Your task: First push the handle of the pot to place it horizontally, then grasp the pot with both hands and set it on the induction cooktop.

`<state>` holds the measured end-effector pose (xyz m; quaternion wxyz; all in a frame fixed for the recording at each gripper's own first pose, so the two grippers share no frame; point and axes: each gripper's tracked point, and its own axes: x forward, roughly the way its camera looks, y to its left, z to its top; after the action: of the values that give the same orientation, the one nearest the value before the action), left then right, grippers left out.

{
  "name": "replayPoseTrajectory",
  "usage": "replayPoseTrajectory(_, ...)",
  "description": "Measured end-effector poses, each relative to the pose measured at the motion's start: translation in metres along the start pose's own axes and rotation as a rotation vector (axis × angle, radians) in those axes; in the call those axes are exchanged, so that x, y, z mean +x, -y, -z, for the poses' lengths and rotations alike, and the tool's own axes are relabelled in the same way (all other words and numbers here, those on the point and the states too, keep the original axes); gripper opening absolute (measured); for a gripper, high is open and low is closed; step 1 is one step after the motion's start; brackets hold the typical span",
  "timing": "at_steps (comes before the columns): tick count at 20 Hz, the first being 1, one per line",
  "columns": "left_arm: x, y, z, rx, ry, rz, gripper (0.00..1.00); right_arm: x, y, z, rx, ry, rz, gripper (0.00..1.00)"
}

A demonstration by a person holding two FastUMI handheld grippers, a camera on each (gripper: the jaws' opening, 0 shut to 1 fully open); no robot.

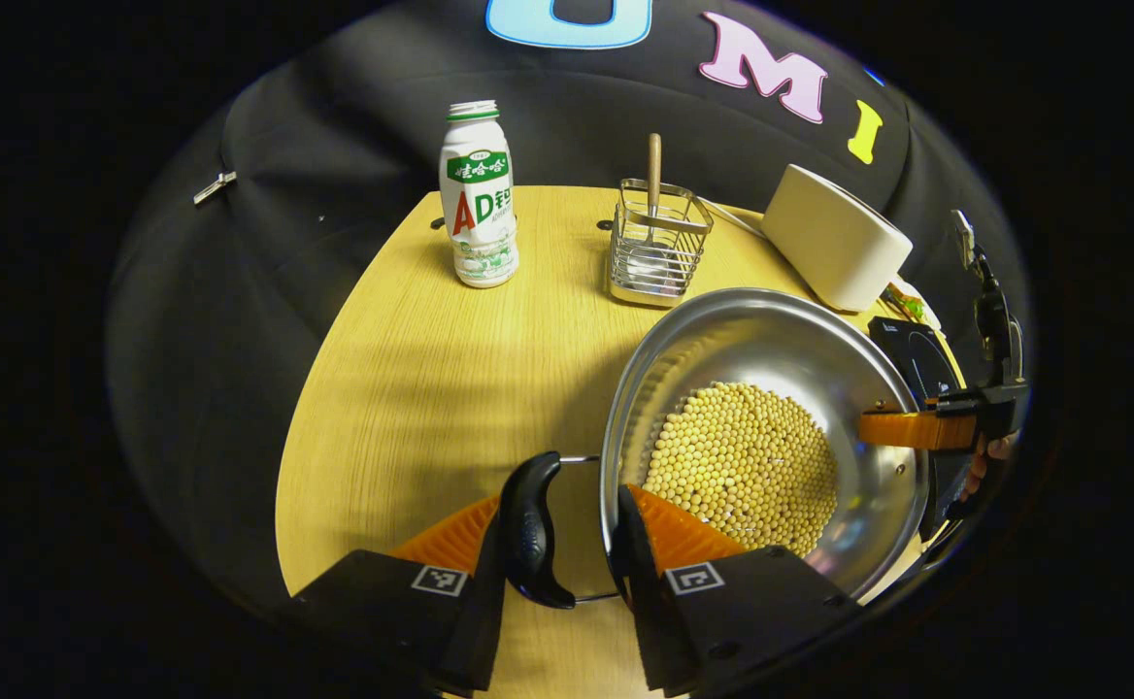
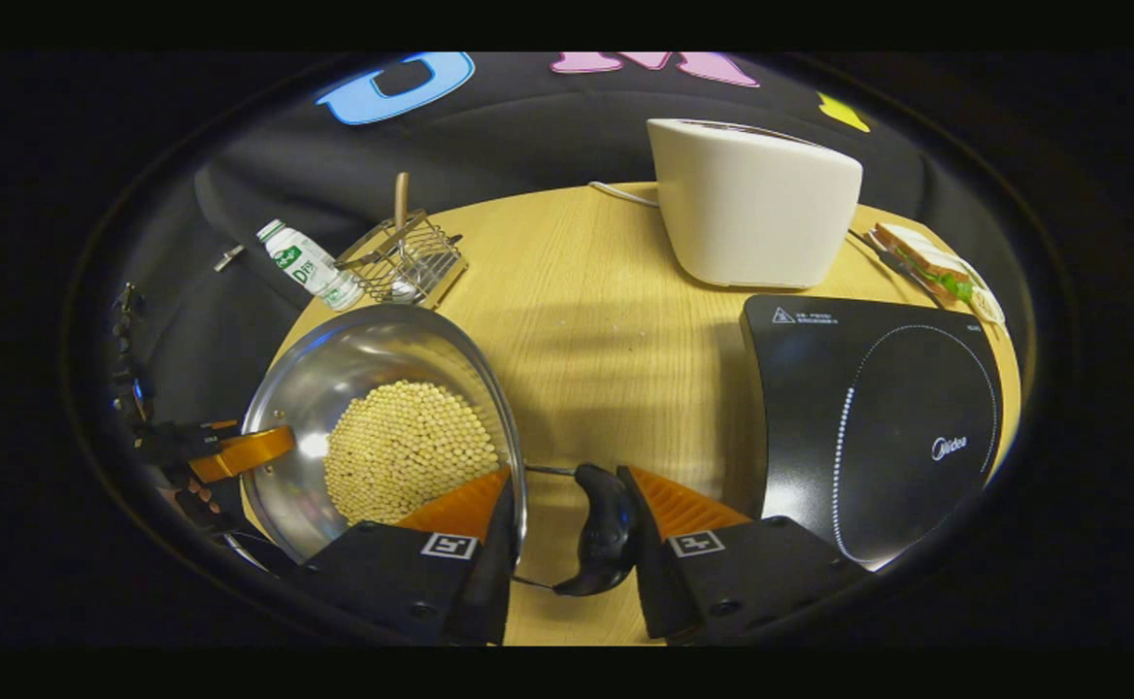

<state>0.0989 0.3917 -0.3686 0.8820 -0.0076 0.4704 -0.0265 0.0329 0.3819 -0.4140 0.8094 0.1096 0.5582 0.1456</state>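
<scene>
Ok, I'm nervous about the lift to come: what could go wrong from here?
1. The pot holds loose soybeans; if the left gripper and right gripper rise unevenly, they may spill.
2. The left handle and right handle hang on thin wire between open gripper fingers, so either could slip or swing.

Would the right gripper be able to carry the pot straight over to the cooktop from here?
Probably yes: the right gripper straddles the pot handle, with bare table up to the cooktop.
</scene>
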Motion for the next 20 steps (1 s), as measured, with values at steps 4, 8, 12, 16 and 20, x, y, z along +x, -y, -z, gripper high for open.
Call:
replayPoseTrajectory(4,-0.002,0.003,0.0,-0.001,-0.005,-0.01,0.57,-0.005,0.001,0.003,-0.005,-0.01,0.011,0.53)
replayPoseTrajectory(8,-0.007,0.01,-0.001,0.016,-0.008,-0.01,0.57,-0.019,0.006,0.003,0.005,-0.024,0.011,0.53)
replayPoseTrajectory(12,-0.028,0.023,-0.01,0.027,-0.006,-0.012,0.57,-0.039,0.013,-0.009,0.004,-0.01,0.01,0.53)
replayPoseTrajectory(16,-0.042,0.043,-0.021,0.05,0.002,-0.019,0.57,-0.061,0.026,-0.017,0.013,0.0,0.009,0.53)
replayPoseTrajectory(20,-0.053,0.073,-0.028,0.071,0.0,-0.007,0.57,-0.087,0.053,-0.02,0.03,0.004,0.019,0.53)
